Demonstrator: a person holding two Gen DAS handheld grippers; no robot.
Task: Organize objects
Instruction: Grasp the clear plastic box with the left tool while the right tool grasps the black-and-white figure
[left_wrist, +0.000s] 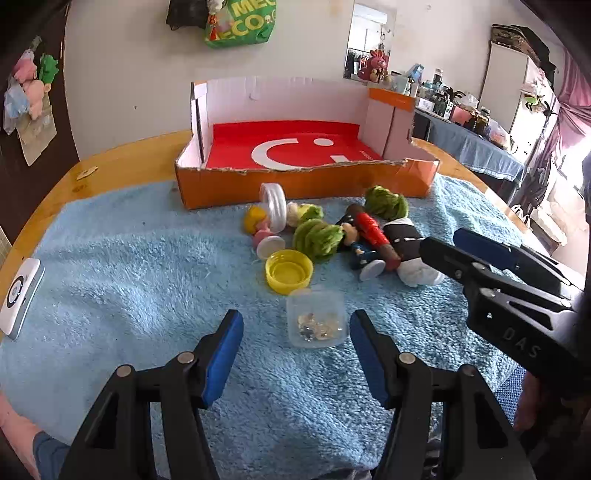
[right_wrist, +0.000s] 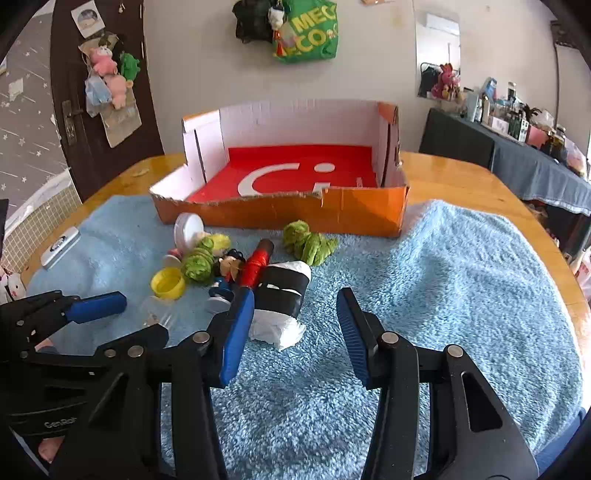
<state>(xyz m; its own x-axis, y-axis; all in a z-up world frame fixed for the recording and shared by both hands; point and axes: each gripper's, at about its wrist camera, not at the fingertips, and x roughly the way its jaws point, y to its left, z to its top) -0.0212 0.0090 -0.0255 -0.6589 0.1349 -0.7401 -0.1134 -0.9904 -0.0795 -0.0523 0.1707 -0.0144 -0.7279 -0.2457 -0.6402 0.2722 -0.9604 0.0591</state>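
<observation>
Left gripper: the black two-finger gripper with blue pads (left_wrist: 295, 354) is spread wide and holds nothing; it hovers low over the towel, aimed straight at the small clear plastic tub (left_wrist: 317, 318) lying just ahead between its fingertips.
Right gripper: the second black gripper with blue pads (right_wrist: 295, 332) is also spread and empty, angled in from the right; its left finger is level with the black-and-white wrapped bundle (right_wrist: 282, 291).
Likely reason: each gripper appears lined up on its own nearby item, ready to close on it.
Pile: a yellow plastic cap (left_wrist: 289, 271), green yarn pompoms (left_wrist: 317, 238), a small dark-haired figurine (left_wrist: 356, 243) and a red spool (left_wrist: 373, 229) lie clustered together.
Surface: a fluffy light-blue towel (left_wrist: 129, 258) covers a wooden table (left_wrist: 122, 162).
Destination: the orange cardboard box with red floor (left_wrist: 306, 181) sits behind the pile, and nothing is inside it yet.
</observation>
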